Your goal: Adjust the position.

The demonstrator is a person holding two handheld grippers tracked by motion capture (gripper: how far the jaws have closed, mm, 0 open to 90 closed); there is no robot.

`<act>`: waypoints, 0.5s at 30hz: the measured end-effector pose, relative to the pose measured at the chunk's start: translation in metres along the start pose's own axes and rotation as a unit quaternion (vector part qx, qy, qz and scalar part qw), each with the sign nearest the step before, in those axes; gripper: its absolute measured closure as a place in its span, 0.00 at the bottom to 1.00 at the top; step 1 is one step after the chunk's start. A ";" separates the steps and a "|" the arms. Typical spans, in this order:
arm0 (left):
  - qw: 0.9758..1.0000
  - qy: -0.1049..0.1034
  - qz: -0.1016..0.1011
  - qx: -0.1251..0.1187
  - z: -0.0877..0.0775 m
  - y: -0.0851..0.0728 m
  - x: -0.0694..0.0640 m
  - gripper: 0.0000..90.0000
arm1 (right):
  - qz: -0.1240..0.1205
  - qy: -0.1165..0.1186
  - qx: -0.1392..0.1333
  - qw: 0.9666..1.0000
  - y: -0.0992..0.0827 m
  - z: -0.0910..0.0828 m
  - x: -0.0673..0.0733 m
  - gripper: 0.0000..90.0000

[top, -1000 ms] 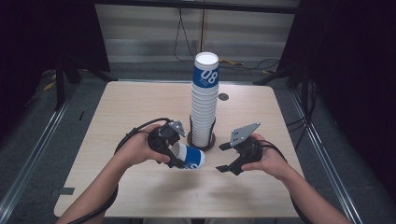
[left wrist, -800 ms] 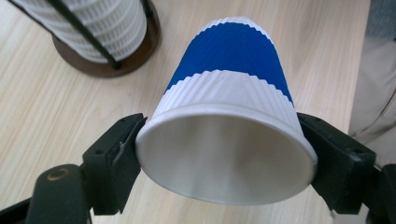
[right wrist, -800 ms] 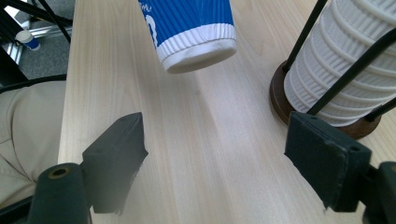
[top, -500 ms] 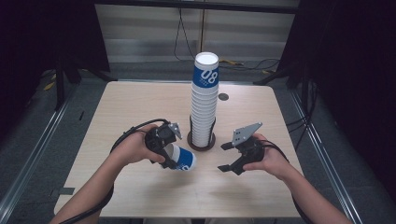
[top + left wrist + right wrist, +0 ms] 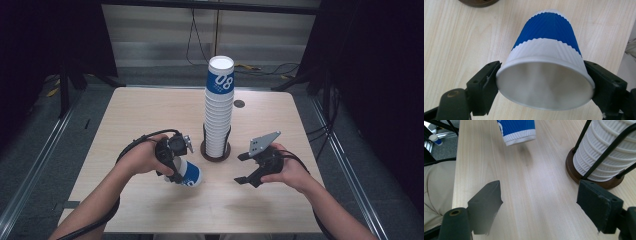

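one blue-and-white cup (image 5: 546, 62) has been taken off the stack of cups (image 5: 218, 117) in its holder (image 5: 215, 151) and is held tilted over the worktop (image 5: 150, 110), not yet set down. the left tongs (image 5: 544, 85), just eased wider, are seen at its rim on both sides. the right tongs (image 5: 549, 207) are held wide and empty nearby.

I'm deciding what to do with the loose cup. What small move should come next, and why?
Probably lower the left gripper slightly to rest the blue-and-white cup on the table. Its fingers flank the rim, have just been opening, and the cup hangs tilted; the right gripper waits open.
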State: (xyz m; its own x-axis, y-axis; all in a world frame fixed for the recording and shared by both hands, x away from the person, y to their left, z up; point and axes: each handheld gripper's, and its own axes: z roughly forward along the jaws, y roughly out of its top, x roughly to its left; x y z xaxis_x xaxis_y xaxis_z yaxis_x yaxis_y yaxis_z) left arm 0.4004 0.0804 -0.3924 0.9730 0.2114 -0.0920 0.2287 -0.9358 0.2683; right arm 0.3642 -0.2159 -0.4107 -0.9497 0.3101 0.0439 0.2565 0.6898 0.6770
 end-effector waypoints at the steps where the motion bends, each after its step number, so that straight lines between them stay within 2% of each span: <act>1: 1.000 0.001 -0.001 -0.002 0.000 0.000 0.000 0.20 | 0.000 -0.002 0.001 1.000 0.000 0.000 0.000 0.21; 5: 1.000 0.005 -0.001 0.024 -0.002 -0.002 0.003 0.20 | -0.003 -0.001 0.003 1.000 -0.001 0.000 0.000 0.21; 6: 1.000 0.002 0.002 0.025 -0.004 -0.002 0.004 0.20 | -0.002 0.000 0.002 1.000 -0.001 0.000 0.000 0.21; 9: 1.000 0.006 -0.008 0.021 -0.007 -0.005 0.007 0.20 | -0.002 0.000 0.001 1.000 -0.002 -0.001 0.000 0.21; 11: 1.000 0.012 -0.008 0.026 -0.008 -0.007 0.010 0.20 | -0.001 -0.001 0.001 1.000 -0.002 -0.001 0.000 0.21; 12: 0.999 0.009 -0.001 0.034 -0.008 -0.008 0.011 0.19 | 0.000 -0.001 0.001 1.000 -0.002 -0.001 0.000 0.21; 15: 0.999 0.013 -0.008 0.039 -0.006 -0.010 0.013 0.19 | -0.001 -0.001 0.002 1.000 -0.002 0.000 0.000 0.21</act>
State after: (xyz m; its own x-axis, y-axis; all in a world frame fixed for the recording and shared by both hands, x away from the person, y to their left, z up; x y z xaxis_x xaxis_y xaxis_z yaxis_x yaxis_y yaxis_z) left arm 0.4107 0.0939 -0.3906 0.9700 0.2326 -0.0714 0.2421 -0.9513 0.1908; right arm 0.3637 -0.2174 -0.4116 -0.9500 0.3095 0.0408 0.2546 0.6926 0.6748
